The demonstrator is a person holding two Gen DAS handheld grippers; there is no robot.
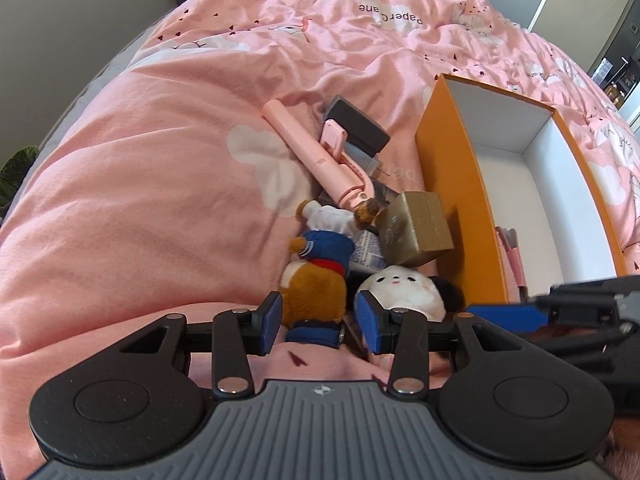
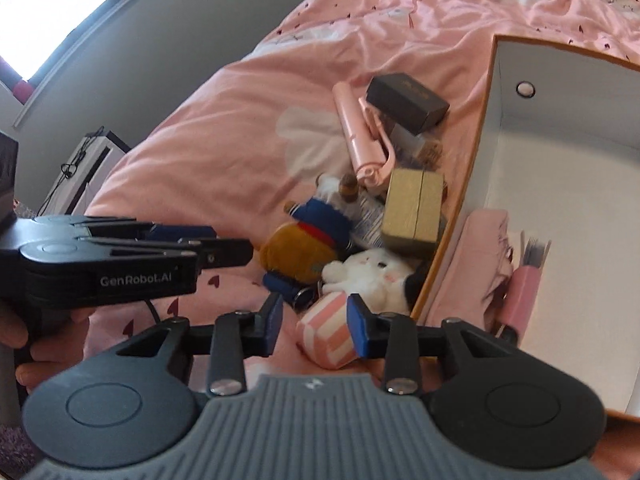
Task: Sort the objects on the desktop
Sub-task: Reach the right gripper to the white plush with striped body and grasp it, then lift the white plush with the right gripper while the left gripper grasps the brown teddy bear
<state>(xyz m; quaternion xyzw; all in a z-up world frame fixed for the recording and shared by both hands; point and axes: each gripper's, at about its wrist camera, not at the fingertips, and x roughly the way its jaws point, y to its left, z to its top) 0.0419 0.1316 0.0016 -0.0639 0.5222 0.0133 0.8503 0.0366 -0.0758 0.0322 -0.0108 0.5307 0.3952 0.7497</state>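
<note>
Nearest, the right gripper (image 2: 315, 326) hovers with its jaws apart, empty, over a pink-striped plush (image 2: 328, 330). The left gripper (image 1: 318, 324) also stands parted, straddling a brown plush bear (image 1: 316, 280) without pinching it. Right of the bear lies a white plush (image 1: 404, 290), then a gold box (image 1: 416, 230). Farther off lie a pink selfie stick (image 1: 316, 152) and a black box (image 1: 356, 122). On the right sits the orange box (image 1: 452, 168).
</note>
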